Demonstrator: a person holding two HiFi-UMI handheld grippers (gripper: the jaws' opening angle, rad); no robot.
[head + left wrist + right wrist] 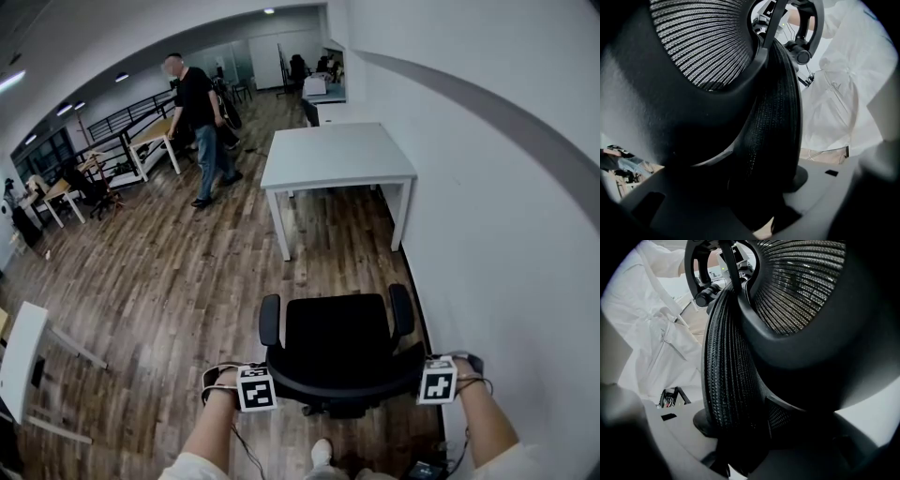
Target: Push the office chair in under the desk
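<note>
Left tongs (255, 388), right tongs (437, 382) clamp chair (337, 337) backrest. Risk: uneven push veers chair, armrest (401, 309) strikes far table (337, 155) leg.

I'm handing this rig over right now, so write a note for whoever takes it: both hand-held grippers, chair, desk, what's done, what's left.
Left hand-held gripper: shut on the backrest top edge, left end.
Right hand-held gripper: shut on its right end.
Office chair: faces the white desk, bare floor between them, wall close on the right.
Done: chair gripped, roughly lined up.
Left: roll it forward until it is under the desk.
</note>
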